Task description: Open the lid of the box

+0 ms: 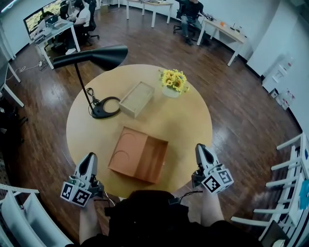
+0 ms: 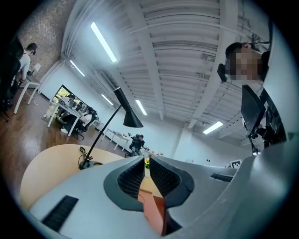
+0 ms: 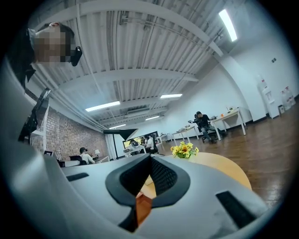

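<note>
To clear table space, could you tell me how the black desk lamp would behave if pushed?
The lamp looks top-heavy: its shade overhangs on a thin leaning stem, so a high push may tip it. Its low round base would probably slide.

The grey left gripper (image 1: 90, 157) and right gripper (image 1: 201, 147) have black ribbed pads (image 2: 133, 179) and white, black-patterned marker cubes (image 1: 76, 192); the person's top (image 1: 145, 217) is black.

Head view looks down; tool views skim the same table (image 1: 193, 116).

Open-plan office: white desks (image 1: 223, 30), seated workers (image 1: 191, 13).
</note>
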Demonstrator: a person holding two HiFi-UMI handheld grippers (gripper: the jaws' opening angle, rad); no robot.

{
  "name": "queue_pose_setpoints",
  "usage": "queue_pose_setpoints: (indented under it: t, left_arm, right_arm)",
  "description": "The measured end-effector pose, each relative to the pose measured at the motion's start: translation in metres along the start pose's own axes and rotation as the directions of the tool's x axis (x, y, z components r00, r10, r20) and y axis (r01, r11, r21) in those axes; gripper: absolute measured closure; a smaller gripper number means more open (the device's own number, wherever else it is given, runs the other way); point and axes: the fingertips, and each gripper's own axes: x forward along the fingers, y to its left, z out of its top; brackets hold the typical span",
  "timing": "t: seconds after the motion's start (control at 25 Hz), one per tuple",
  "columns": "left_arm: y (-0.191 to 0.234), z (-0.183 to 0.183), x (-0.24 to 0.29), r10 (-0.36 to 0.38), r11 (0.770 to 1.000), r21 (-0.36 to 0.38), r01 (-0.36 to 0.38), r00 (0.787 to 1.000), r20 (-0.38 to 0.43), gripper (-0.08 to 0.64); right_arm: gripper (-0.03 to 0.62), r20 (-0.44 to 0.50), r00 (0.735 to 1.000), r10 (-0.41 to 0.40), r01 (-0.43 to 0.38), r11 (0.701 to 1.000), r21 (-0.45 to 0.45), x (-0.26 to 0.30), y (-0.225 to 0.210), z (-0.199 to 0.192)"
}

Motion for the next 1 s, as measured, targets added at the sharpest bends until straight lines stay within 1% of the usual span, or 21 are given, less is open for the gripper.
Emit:
queue_pose_setpoints:
  t: [0.12, 0.24, 0.4, 0.6, 0.72, 1.0]
  left_arm:
    - [-0.002, 0.004, 0.003, -0.011, 1.0, 0.002, 0.011, 1.0, 0.011, 0.545]
    - [-0.001, 0.003, 0.003, -0.015, 1.0, 0.013, 0.015, 1.0, 0.007, 0.545]
    - [0.005, -0.001, 0.004, -0.007, 1.0, 0.026, 0.007, 1.0, -0.003, 0.545]
    - [0.012, -0.004, 0.007, 0.001, 1.0, 0.023, -0.001, 1.0, -0.003, 0.545]
    - [0.012, -0.005, 0.011, -0.005, 1.0, 0.019, 0.005, 1.0, -0.008, 0.545]
    - [0.018, -0.005, 0.007, 0.0, 1.0, 0.002, 0.0, 1.0, 0.006, 0.545]
  right_arm:
    - [0.592, -0.023, 0.999, 0.03, -0.031, 0.999, -0.036, 0.01, 0.011, 0.0]
    - [0.592, -0.027, 0.999, 0.044, -0.046, 0.998, -0.053, 0.017, 0.018, 0.0]
    - [0.592, -0.02, 0.999, 0.043, -0.044, 0.997, -0.056, 0.021, 0.017, 0.004]
    - [0.592, -0.014, 0.999, 0.031, -0.032, 0.997, -0.064, 0.02, 0.011, 0.009]
    - [0.592, -0.003, 1.0, 0.025, -0.025, 0.998, -0.051, 0.019, 0.008, 0.01]
    - [0.592, -0.003, 0.999, 0.036, -0.036, 0.998, -0.042, 0.021, 0.01, 0.006]
